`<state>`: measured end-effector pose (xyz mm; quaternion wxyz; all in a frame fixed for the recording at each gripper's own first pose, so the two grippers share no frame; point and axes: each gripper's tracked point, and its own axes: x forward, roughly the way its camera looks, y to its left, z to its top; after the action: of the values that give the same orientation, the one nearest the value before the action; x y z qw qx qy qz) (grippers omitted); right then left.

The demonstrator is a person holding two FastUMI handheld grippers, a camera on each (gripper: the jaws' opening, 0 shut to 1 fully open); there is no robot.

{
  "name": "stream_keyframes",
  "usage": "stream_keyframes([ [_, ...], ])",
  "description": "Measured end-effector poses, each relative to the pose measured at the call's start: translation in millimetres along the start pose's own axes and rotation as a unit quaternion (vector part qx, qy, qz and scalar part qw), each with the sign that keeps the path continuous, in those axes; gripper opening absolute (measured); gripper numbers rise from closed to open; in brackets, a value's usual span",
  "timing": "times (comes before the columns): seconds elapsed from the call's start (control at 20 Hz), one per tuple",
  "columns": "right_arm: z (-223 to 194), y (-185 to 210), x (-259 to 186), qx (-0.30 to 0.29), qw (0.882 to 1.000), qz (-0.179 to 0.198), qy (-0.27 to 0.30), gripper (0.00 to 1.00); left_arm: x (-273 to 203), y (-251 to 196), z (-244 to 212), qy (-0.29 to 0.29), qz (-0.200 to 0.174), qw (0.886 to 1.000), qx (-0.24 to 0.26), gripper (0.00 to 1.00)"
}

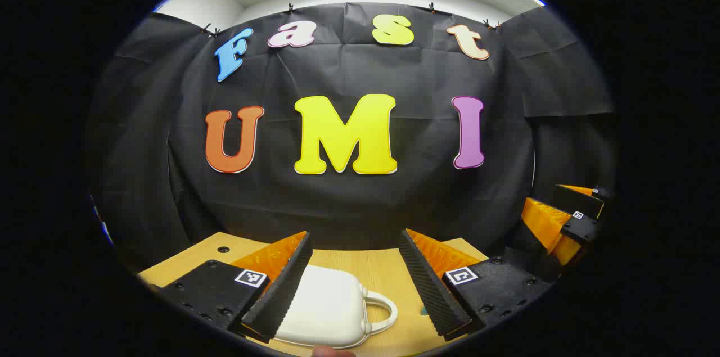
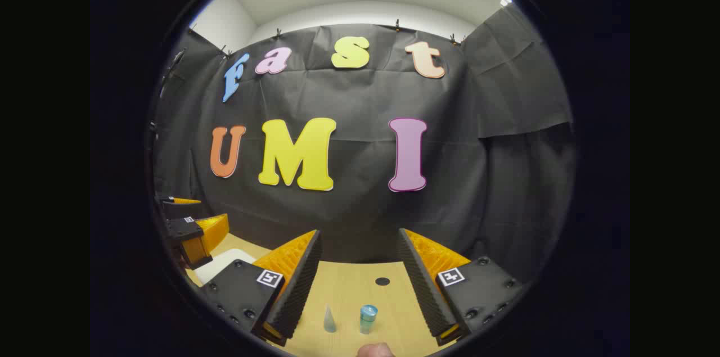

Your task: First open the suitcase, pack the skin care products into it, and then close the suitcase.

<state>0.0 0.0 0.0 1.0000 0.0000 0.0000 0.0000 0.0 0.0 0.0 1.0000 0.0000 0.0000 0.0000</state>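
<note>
**A:** Suitcase (image 1: 323, 309) first: in the left gripper view, where is it lying?

**B:** It is lying closed on the wooden table (image 1: 382, 270), toward the near edge, with its handle (image 1: 381, 312) pointing to the right. The left gripper (image 1: 354, 284) is hovering over it with its fingers spread wide and holding nothing. The other gripper (image 1: 568, 216) is showing off by the right edge.

**A:** And what is the right gripper view showing?

**B:** The right gripper (image 2: 360, 284) is hanging over bare table, also spread wide and holding nothing. Two skin care products are standing close together by the near edge: a clear cone-shaped one (image 2: 329, 319) and a small blue bottle (image 2: 368, 318). A white corner of the case is peeking in at the left.

**A:** So what is the count?

**B:** I am counting one suitcase, two products and two grippers.

**A:** How should the opening go?

**B:** I'd judge the lid needs lifting first. One gripper should be steadying the shell while the other is catching the seam near the handle and raising it slowly, since such a light case could slide.
</note>
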Motion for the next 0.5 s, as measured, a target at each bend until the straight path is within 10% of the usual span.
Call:
stream_keyframes([
  [0.5,-6.6,-7.1,-3.9,0.005,1.000,-0.001,0.012,0.81,-3.4,-6.6,-5.6,0.012,-0.003,1.000,-0.007,0.99],
])
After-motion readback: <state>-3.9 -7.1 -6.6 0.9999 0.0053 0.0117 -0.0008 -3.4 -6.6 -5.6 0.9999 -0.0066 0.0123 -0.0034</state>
